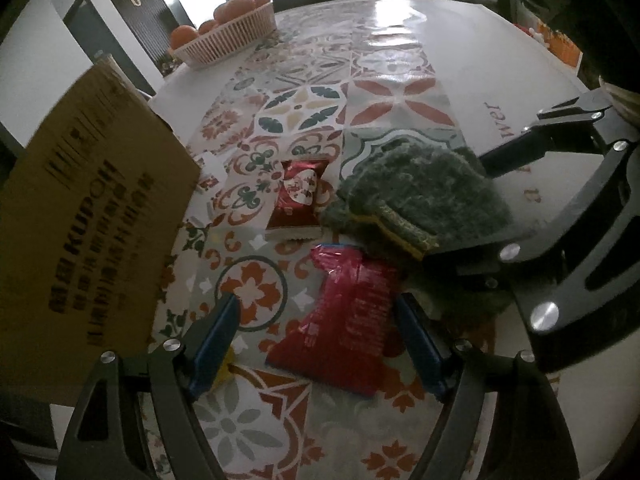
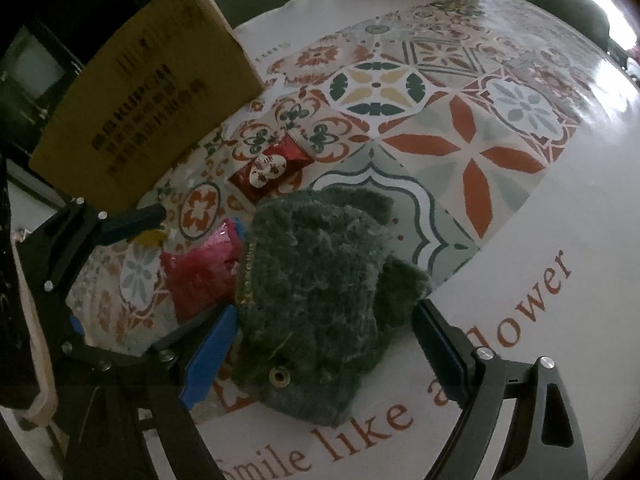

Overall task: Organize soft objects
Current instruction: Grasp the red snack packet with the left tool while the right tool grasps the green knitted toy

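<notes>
A fuzzy dark green knitted item (image 2: 320, 280) with a yellow-edged trim lies on the patterned tablecloth. My right gripper (image 2: 324, 352) stands open around its near end, with a blue pad close on each side and neither visibly pressing. In the left wrist view the fuzzy green item (image 1: 420, 196) sits at the right, with the right gripper (image 1: 460, 208) reaching over it. A crinkly red packet (image 1: 344, 312) lies flat between the fingers of my left gripper (image 1: 320, 340), which is open with a gap on the left side. That red packet (image 2: 200, 276) borders the fuzzy item.
A smaller red snack packet (image 1: 298, 200) lies farther out. A tilted cardboard box (image 1: 92, 220) stands at the left. At the far table edge sits a basket of oranges (image 1: 228, 36). A small yellow object (image 2: 150, 238) lies under the left gripper's finger (image 2: 136, 220). Chairs surround the table.
</notes>
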### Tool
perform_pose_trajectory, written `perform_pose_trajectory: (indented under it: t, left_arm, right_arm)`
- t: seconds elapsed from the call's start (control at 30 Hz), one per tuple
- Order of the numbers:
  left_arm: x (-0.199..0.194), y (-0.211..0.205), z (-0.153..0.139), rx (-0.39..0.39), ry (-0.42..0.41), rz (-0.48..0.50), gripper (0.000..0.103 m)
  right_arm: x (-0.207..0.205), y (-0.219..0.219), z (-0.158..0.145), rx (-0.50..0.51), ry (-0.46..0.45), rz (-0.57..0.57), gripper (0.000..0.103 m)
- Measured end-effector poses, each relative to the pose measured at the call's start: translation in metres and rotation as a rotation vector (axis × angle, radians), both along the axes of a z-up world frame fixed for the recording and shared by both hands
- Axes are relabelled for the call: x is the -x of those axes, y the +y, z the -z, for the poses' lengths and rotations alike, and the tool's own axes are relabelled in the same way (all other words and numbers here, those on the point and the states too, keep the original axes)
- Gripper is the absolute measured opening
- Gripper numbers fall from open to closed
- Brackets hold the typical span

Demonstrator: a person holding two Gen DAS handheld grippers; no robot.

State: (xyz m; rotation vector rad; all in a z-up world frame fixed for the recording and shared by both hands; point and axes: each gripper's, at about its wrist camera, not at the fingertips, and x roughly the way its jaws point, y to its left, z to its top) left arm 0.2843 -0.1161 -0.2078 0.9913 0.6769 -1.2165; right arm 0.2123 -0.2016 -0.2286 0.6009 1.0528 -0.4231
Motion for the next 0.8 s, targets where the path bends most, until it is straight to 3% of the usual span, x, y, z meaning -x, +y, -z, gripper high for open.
perform_pose_trajectory:
  t: [0.17, 0.4, 0.5, 0.6, 0.8]
  left_arm:
    - [-0.002, 0.001, 0.003, 0.013, 0.023, -0.014, 0.078]
    - [-0.005, 0.007, 0.004, 0.052, 0.134, -0.077, 0.056]
    - [-0.003, 0.011, 0.005, 0.077, 0.152, -0.127, 0.052]
    - [0.000, 0.015, 0.005, 0.098, 0.186, -0.196, 0.044]
    - [0.001, 0.022, 0.006, 0.149, 0.234, -0.367, 0.042]
  right_arm:
    - [-0.009, 0.005, 0.002, 0.084, 0.042, -0.045, 0.093]
    - [-0.018, 0.006, 0.006, 0.188, 0.074, -0.103, 0.092]
    - [-0.018, 0.006, 0.007, 0.213, 0.056, -0.124, 0.091]
    - [-0.015, 0.005, 0.006, 0.220, 0.034, -0.144, 0.084]
    - [-0.009, 0.004, 0.003, 0.212, 0.006, -0.195, 0.062]
